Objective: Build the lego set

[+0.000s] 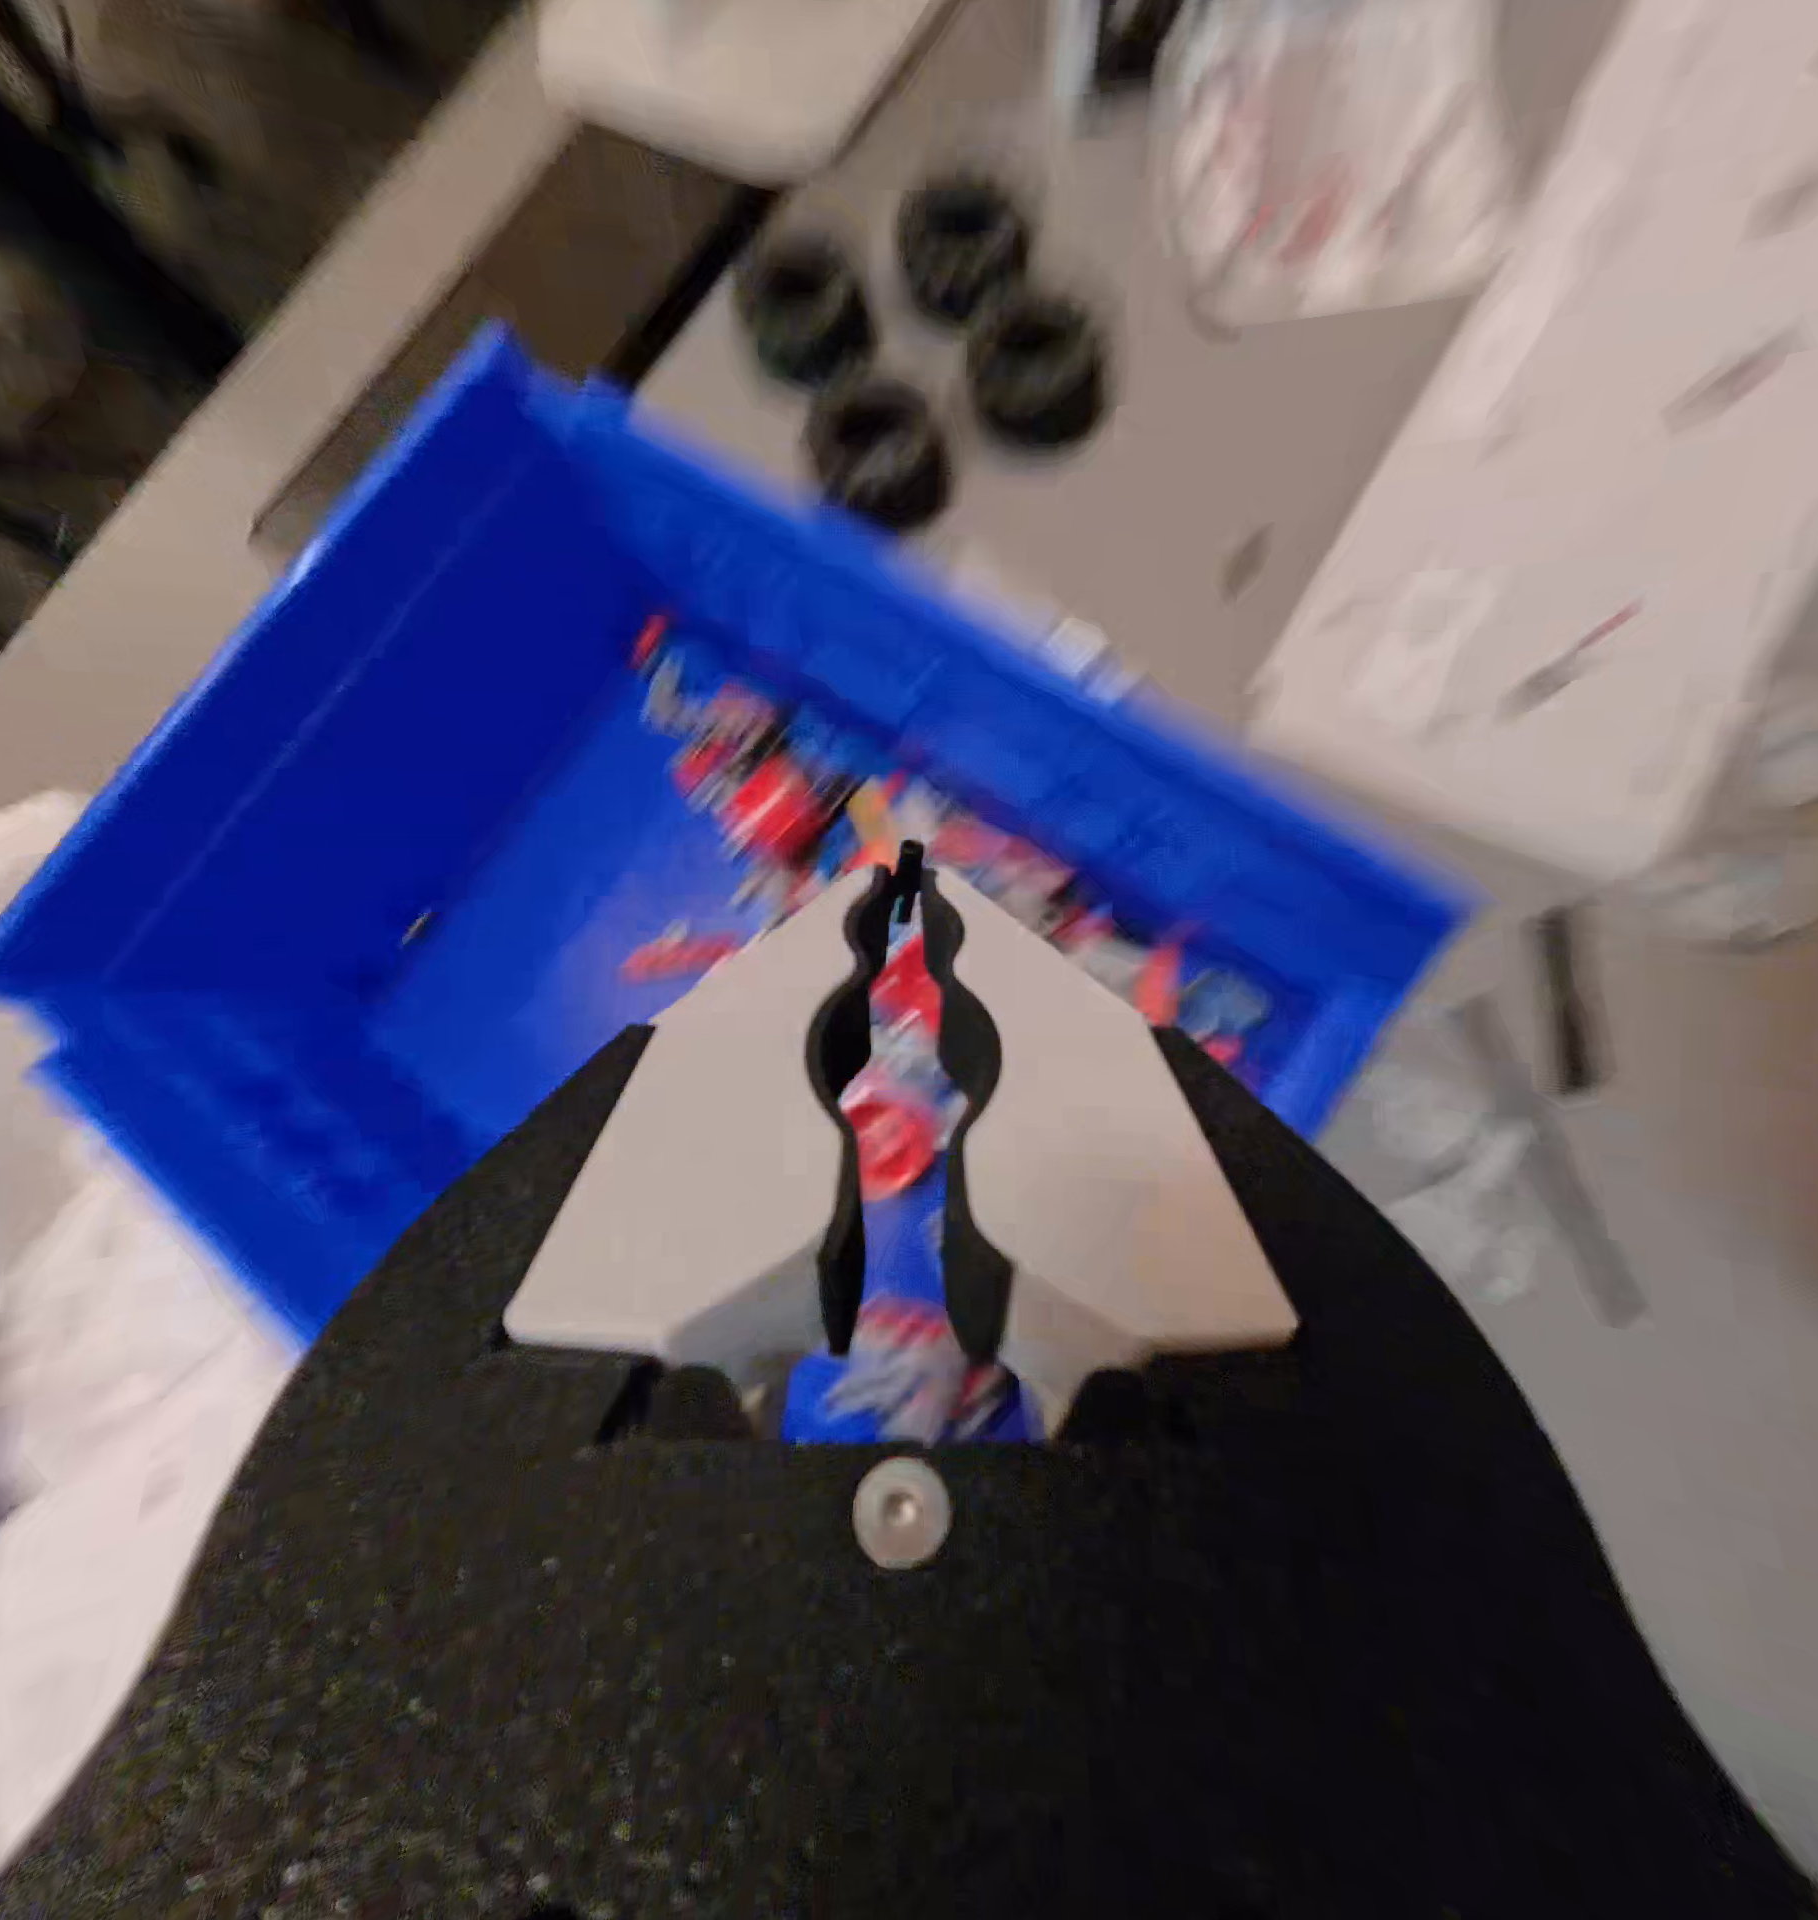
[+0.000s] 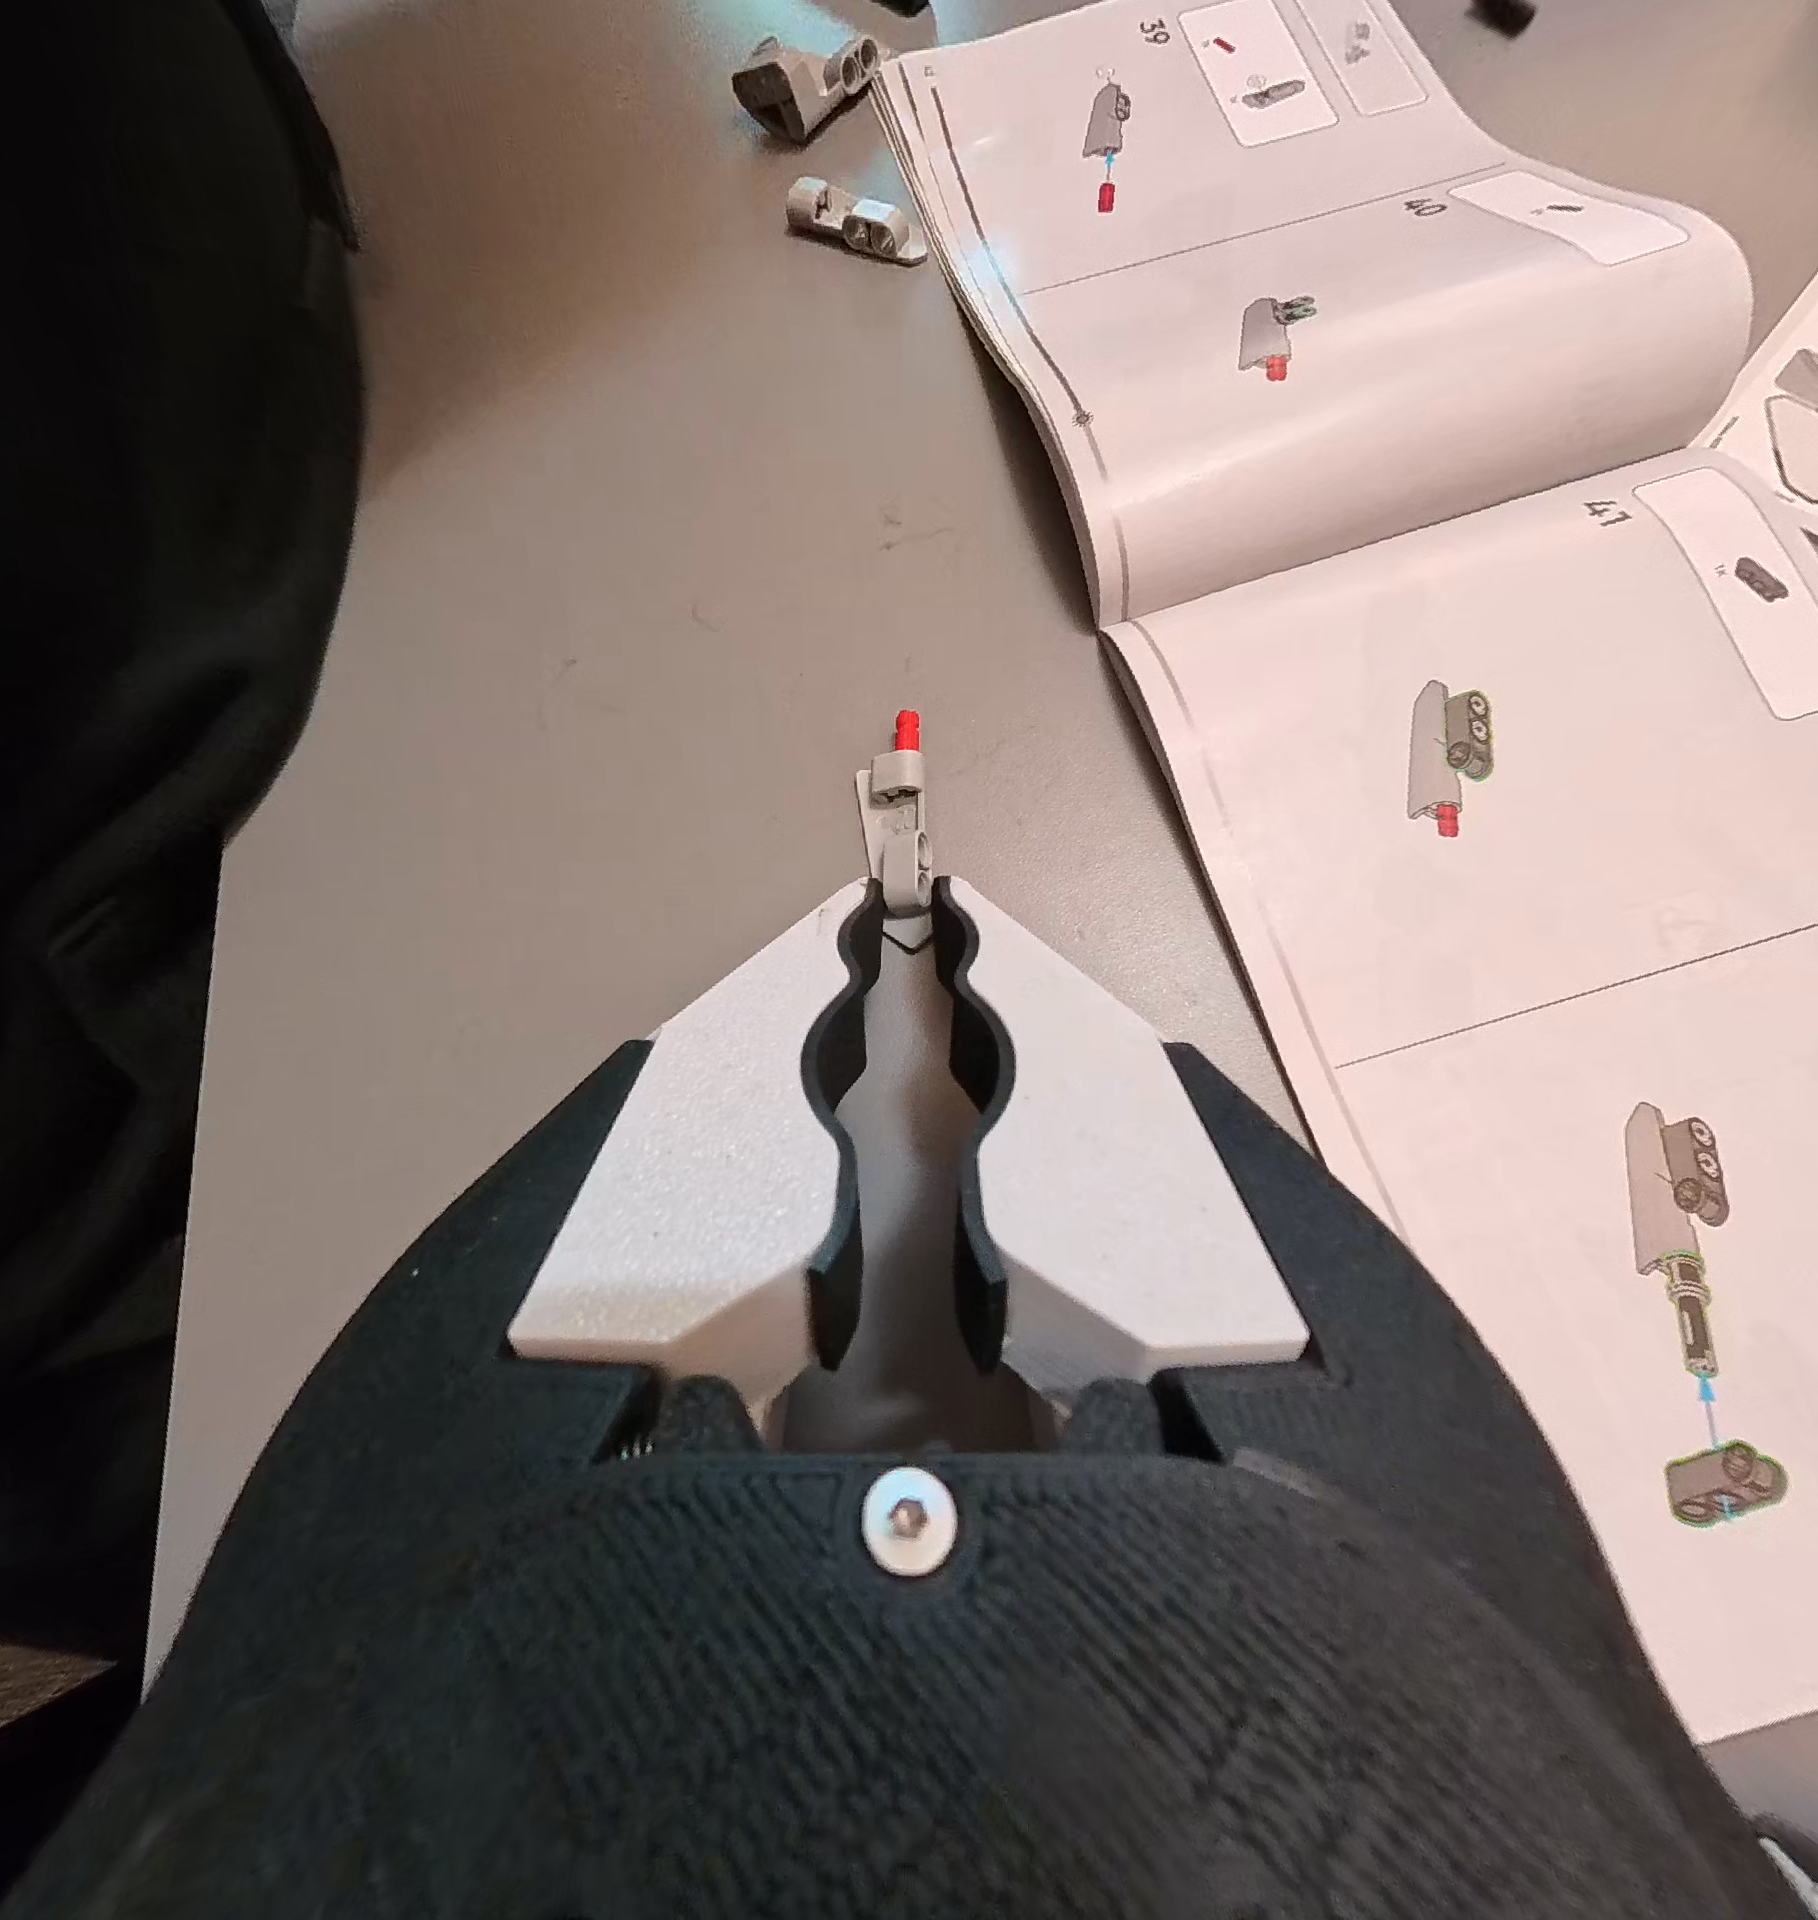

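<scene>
In the left wrist view, my left gripper (image 1: 905, 883) is shut on a small black pin (image 1: 907, 873) that sticks out past its tips. It hangs above a blue bin (image 1: 365, 831) holding several red, blue and white pieces (image 1: 770, 790); the view is blurred by motion. In the right wrist view, my right gripper (image 2: 903, 896) is shut on a small grey assembly (image 2: 897, 821) with a red pin (image 2: 907, 729) at its far end, held just above the grey table (image 2: 593, 520).
An open instruction booklet (image 2: 1404, 727) lies on the right of the table. Two loose grey pieces (image 2: 811, 78) (image 2: 853, 220) lie at the far end. A dark garment (image 2: 105, 623) fills the left. Black tyres (image 1: 946, 343) and plastic bags (image 1: 1320, 177) sit beyond the bin.
</scene>
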Demonstrator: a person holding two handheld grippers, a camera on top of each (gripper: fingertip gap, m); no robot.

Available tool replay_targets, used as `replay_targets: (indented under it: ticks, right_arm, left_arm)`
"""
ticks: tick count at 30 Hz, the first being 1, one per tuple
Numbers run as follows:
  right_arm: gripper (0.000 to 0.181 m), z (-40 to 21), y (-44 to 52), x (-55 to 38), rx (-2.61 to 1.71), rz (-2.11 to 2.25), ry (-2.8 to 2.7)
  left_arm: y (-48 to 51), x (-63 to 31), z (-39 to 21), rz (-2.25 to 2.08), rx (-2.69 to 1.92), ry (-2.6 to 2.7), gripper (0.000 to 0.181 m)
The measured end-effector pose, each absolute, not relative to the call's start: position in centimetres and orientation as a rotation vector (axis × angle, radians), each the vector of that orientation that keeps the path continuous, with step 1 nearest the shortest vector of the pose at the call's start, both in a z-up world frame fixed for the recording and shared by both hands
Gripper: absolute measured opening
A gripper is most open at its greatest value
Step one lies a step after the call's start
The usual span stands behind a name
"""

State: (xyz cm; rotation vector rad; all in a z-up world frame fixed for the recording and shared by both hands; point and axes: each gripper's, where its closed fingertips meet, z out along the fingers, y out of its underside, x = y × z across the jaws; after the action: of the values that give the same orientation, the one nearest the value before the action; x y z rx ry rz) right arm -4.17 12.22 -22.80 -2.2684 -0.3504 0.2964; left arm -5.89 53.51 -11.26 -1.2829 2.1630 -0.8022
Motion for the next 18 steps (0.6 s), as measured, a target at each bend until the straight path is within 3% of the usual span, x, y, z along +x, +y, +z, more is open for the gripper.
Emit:
replay_targets:
  ticks: [3,8,14,16,18]
  right_arm:
    - [0.008,-22.8,12.2,-4.2,-2.268,0.291,-0.352]
    - [0.008,-22.8,12.2,-4.1,-2.268,0.284,-0.351]
    - [0.008,-22.8,12.2,-4.1,-2.265,0.258,-0.363]
    - [0.008,-22.8,12.2,-4.1,-2.263,0.235,-0.373]
    - [0.008,-22.8,12.2,-4.1,-2.260,0.208,-0.385]
  left_arm:
    - [43.9,-6.1,-9.3,-1.146,-1.183,2.058,0.002]
    - [32.7,-3.6,-17.2,-1.026,-1.237,2.175,0.003]
    - [31.1,-2.1,-22.5,-0.776,-1.217,2.268,0.004]
    - [32.0,-2.2,-22.4,-0.755,-1.237,2.270,0.022]
    - [33.4,-1.7,-20.8,-0.815,-1.286,2.203,0.026]
